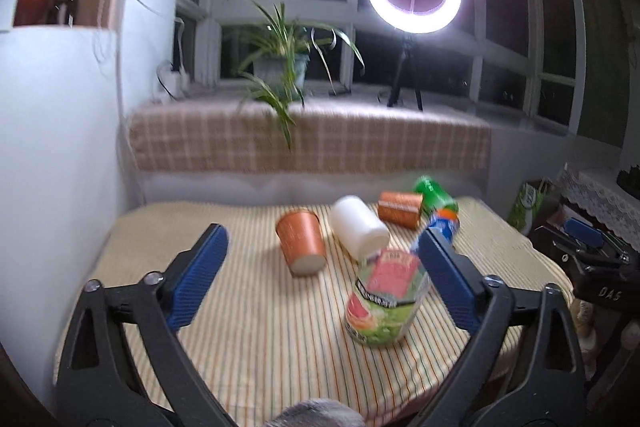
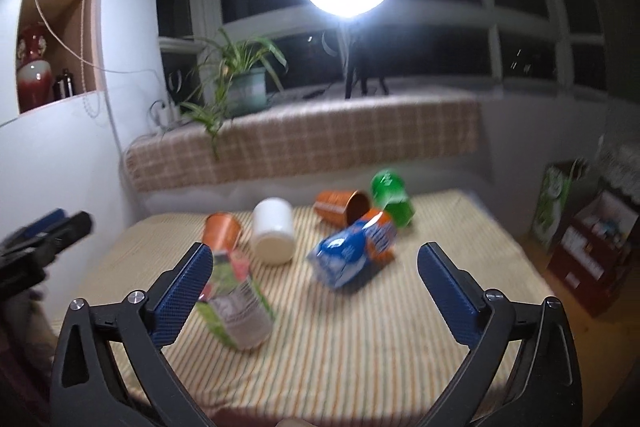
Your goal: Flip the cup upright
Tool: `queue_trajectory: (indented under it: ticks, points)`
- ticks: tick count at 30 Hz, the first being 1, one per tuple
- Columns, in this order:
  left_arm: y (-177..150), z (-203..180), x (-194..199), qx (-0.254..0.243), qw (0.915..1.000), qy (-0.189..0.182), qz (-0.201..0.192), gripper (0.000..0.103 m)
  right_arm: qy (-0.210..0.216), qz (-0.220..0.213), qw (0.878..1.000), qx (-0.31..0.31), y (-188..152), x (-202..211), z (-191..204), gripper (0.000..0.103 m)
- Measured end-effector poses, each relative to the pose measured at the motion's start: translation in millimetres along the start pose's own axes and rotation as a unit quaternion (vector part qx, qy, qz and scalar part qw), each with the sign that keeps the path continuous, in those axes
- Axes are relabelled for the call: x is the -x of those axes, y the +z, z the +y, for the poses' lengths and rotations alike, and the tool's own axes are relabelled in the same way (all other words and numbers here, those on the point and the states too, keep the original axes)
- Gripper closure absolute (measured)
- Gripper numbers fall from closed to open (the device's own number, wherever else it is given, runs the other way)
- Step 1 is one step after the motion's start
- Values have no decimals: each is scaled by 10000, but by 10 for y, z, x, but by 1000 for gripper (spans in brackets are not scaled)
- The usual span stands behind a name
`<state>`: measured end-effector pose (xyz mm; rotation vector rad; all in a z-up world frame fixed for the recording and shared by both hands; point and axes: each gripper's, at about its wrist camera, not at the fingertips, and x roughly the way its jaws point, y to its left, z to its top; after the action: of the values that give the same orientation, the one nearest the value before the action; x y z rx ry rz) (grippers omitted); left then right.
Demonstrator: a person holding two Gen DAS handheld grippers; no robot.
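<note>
Though blurred, orange cup lies sideways, base seemingly nearest.

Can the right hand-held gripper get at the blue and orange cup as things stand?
Probably yes: the right hand-held gripper is open, and the blue and orange cup lies on its side ahead with bare striped cloth between.

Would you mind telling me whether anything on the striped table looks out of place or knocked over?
Yes: every container is tipped over. Two orange cups, the white cup, green can, blue-orange can and fruit-label bottle lie on their sides; no spill is visible.
</note>
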<state>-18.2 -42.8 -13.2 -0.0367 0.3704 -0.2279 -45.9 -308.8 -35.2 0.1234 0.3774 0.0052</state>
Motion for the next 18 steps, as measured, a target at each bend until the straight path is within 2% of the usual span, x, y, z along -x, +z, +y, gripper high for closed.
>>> queue_trajectory:
  ticks: [5, 18]
  points:
    - [52, 25, 110, 16, 9996, 177, -214, 0, -294, -256, 9990, 214, 19, 20, 68, 1]
    - [35, 55, 184, 66, 9990, 376, -231, 0, -318, -266, 9990, 159, 11, 3, 63, 1]
